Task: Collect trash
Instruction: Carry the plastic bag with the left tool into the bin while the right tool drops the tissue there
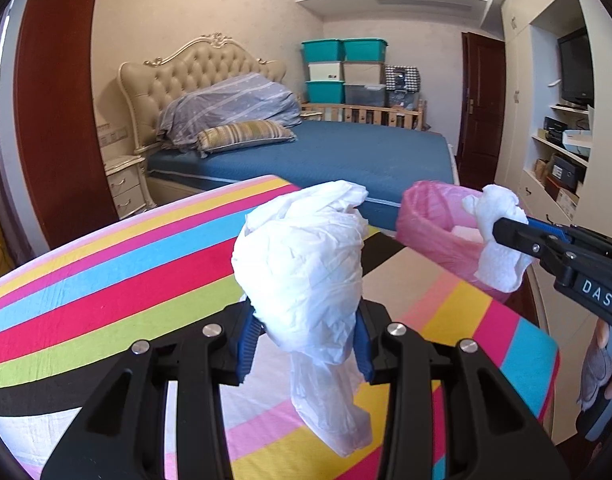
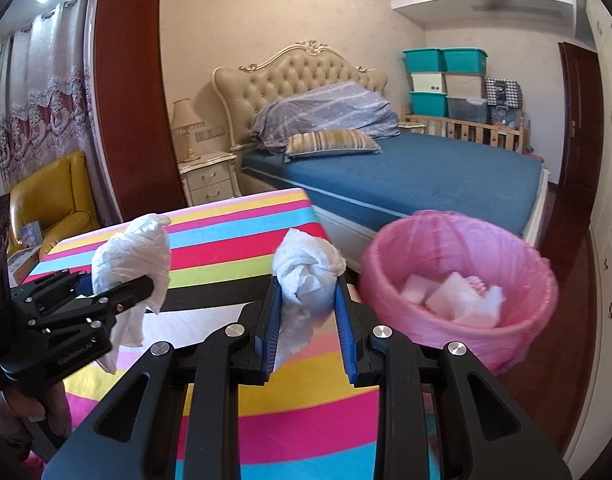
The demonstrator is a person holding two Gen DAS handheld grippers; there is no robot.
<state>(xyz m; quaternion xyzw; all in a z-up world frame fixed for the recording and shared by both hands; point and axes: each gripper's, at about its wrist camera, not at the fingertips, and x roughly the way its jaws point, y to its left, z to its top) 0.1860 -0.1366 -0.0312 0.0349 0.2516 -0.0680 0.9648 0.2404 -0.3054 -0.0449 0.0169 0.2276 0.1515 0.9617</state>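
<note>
My left gripper (image 1: 306, 328) is shut on a crumpled white plastic bag (image 1: 306, 256), held up over the striped tablecloth (image 1: 106, 280). From the right wrist camera the same gripper (image 2: 146, 284) and plastic bag (image 2: 134, 256) show at the left. My right gripper (image 2: 307, 300) is shut on a wad of white tissue (image 2: 306, 276), just left of the pink-lined trash bin (image 2: 457, 280). In the left wrist view that gripper (image 1: 501, 236) holds the tissue (image 1: 499, 240) over the bin's (image 1: 429, 224) rim. Several white foam scraps (image 2: 449, 296) lie inside the bin.
A table with a rainbow-striped cloth (image 2: 234, 232) fills the foreground. Beyond it stands a bed with a blue mattress (image 2: 425, 176), a nightstand (image 2: 208, 178) and stacked storage boxes (image 2: 445, 80). A yellow armchair (image 2: 54, 200) is at the left, shelving (image 1: 561, 152) at the right.
</note>
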